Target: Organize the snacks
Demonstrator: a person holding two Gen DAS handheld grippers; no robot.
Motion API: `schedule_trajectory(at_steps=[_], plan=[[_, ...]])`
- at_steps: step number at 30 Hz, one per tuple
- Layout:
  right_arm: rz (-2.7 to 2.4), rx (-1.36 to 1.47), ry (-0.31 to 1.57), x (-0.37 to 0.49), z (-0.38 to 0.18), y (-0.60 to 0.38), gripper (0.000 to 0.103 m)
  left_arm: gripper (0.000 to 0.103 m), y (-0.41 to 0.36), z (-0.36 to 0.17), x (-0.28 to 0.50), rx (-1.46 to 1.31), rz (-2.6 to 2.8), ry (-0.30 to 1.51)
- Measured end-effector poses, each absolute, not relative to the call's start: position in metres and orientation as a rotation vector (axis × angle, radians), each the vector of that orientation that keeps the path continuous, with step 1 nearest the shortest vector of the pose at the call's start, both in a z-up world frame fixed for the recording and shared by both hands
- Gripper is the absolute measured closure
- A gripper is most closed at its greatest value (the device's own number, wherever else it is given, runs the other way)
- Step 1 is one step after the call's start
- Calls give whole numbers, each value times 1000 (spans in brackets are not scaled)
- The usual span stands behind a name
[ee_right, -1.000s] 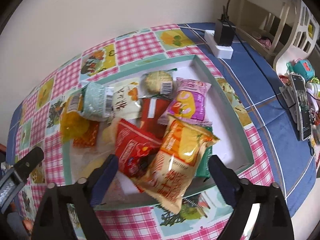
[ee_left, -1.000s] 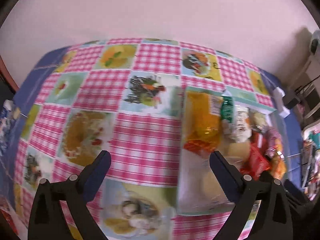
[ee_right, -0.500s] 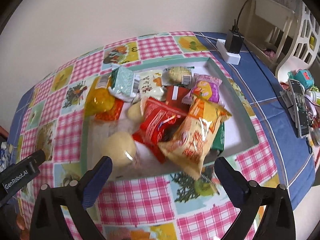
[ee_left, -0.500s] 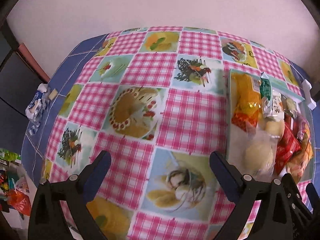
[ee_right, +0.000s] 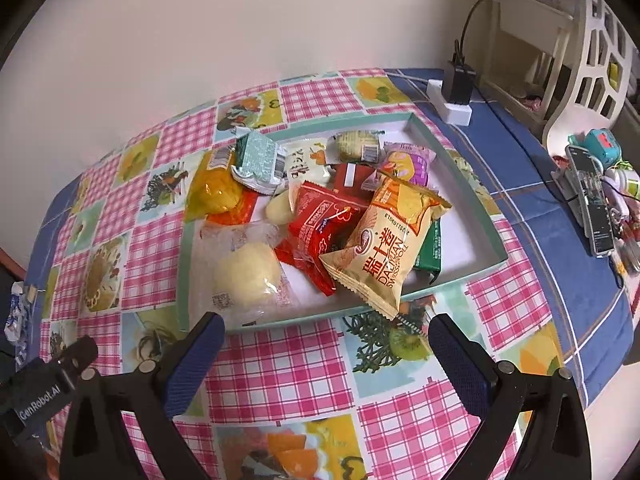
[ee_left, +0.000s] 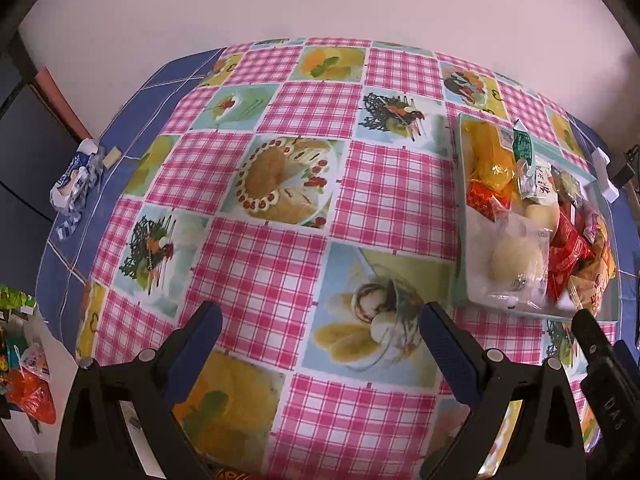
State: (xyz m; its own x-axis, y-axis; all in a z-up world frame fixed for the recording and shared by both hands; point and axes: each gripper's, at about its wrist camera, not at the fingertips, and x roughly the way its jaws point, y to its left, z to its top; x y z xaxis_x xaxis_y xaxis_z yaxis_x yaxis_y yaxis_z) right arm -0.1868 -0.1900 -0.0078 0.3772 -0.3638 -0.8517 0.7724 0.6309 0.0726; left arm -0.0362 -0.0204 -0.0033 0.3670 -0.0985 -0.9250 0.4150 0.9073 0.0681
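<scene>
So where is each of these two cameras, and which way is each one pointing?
Left wrist: sits on the open left gripper, above the checked tablecloth, facing the wall; its two blue-padded fingers show, and the snack tray lies at the right edge.
Right wrist: sits on the open right gripper, looking down at the snack tray; its own fingers show, and the left gripper's tip pokes in bottom left.
Shared: tray, tablecloth, and the round bun in clear wrap.

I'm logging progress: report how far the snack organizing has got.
Done: nothing visibly sorted; the snack packets, like the Swiss roll bag, lie jumbled in the tray. In hand: nothing; the left gripper and right gripper are open and empty above the tablecloth. Left: every packet.
</scene>
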Motion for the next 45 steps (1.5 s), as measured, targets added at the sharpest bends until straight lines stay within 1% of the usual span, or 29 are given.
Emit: schedule_trajectory(at_steps=[22,45], plan=[[-713,472,951,-172,-11,-184,0,4,-19,-6,-29,317,-359,1179],[-708,515,965,-172,-15,-186,0,4,-21,-6,-29,325,-357,1180]])
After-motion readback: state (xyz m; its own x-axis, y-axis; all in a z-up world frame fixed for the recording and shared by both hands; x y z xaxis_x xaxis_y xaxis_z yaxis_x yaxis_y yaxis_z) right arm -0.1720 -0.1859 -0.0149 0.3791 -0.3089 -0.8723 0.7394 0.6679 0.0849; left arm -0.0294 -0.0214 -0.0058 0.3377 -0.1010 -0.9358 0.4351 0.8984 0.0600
